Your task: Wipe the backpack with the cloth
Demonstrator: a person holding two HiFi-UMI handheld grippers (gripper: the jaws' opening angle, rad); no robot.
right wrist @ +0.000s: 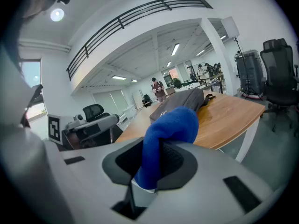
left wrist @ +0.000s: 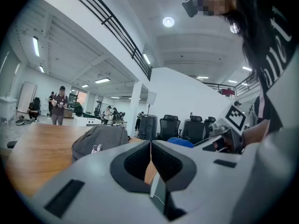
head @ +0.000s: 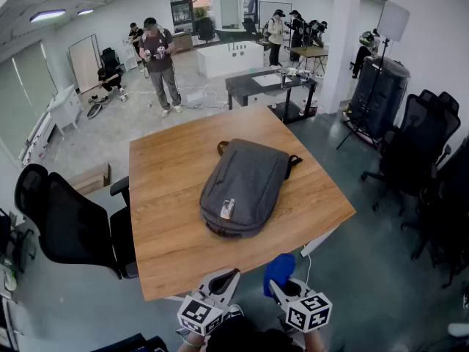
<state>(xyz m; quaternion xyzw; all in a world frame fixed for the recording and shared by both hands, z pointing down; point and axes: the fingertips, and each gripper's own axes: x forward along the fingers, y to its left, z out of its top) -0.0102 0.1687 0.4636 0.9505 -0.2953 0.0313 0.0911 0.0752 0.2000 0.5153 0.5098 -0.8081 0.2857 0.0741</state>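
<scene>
A wooden table (head: 168, 218) carries only a grey backpack (head: 245, 185), lying flat.

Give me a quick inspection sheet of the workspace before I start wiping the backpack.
Surface: wooden table, bare apart from the backpack.
Job's things: grey backpack lies flat mid-table; blue cloth is in the right gripper, off the table.
Clutter: nothing seen on the table.
Grippers: left gripper has its jaws together and empty; right gripper has its jaws shut on the cloth; both are short of the table's near edge.
Cables: thin white line below the near table corner, possibly a cable.
Surroundings: black office chairs left and right; a second desk and people farther back.
</scene>
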